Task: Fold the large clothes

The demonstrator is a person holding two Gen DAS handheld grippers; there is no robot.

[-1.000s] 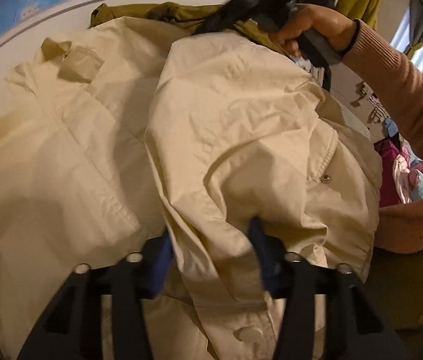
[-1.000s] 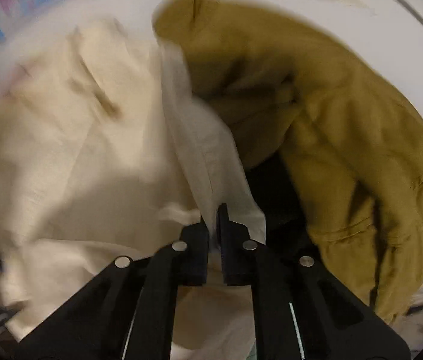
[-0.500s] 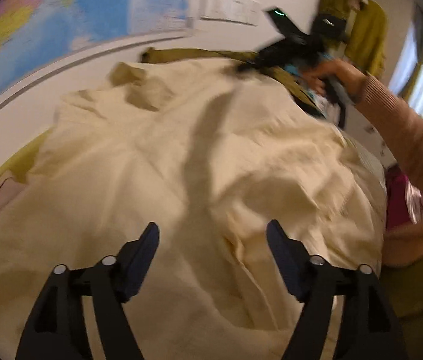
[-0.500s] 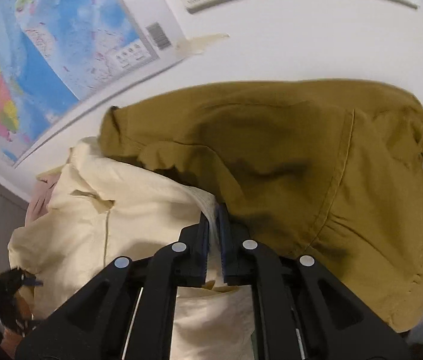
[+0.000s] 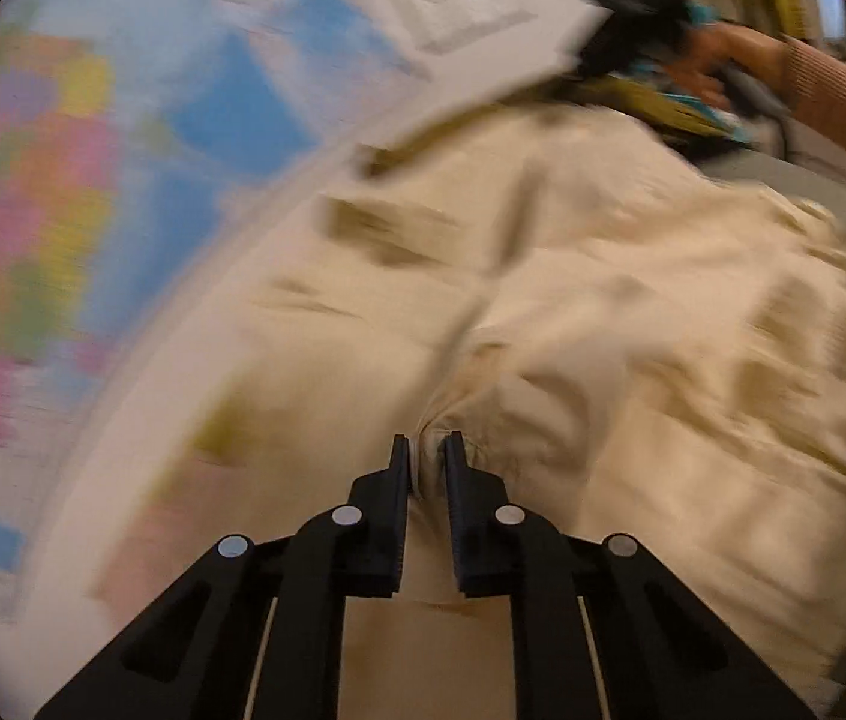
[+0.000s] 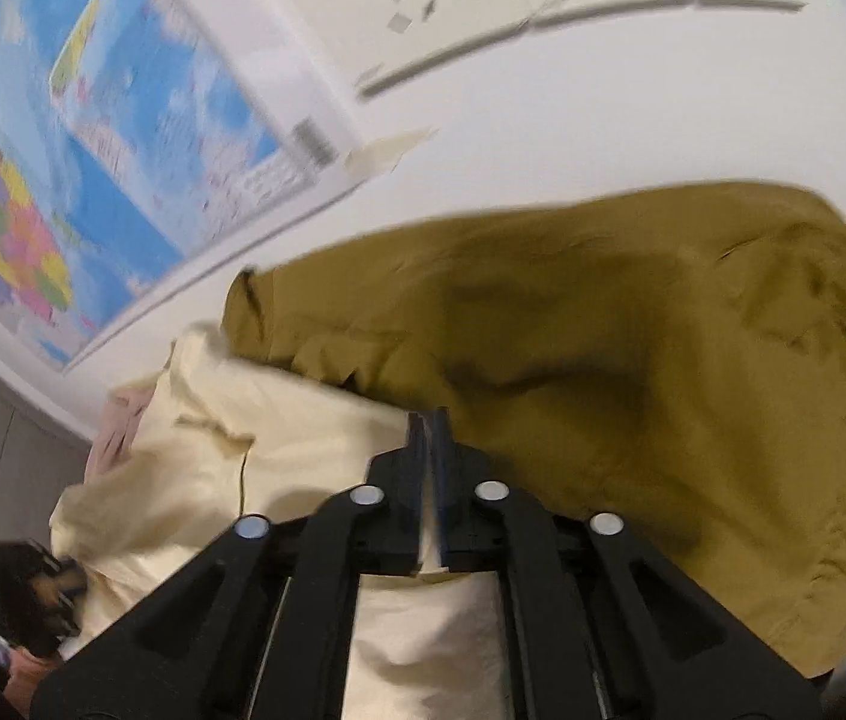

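A large cream shirt [image 5: 633,330] lies spread and rumpled over the surface. My left gripper [image 5: 426,450] is closing its jaws, and its pads pinch a small bunched fold in the middle of the cloth. In the right wrist view the cream shirt [image 6: 213,468] runs under and between the pads of my right gripper [image 6: 430,420], which is shut on a thin edge of it. An olive garment [image 6: 633,360] lies just behind that edge. The left wrist view is blurred by motion.
A coloured map [image 6: 63,180] hangs on the white wall [image 6: 603,120] right behind the clothes. A pink cloth [image 6: 117,426] peeks out beside the shirt. A person's hand [image 5: 717,60] and tan sleeve [image 5: 843,114] reach in at the upper right of the left wrist view.
My left gripper let go of the shirt's front edge, opened wide, rose, then closed on a bunch of cloth. My right gripper kept its hold and swung towards the olive garment.
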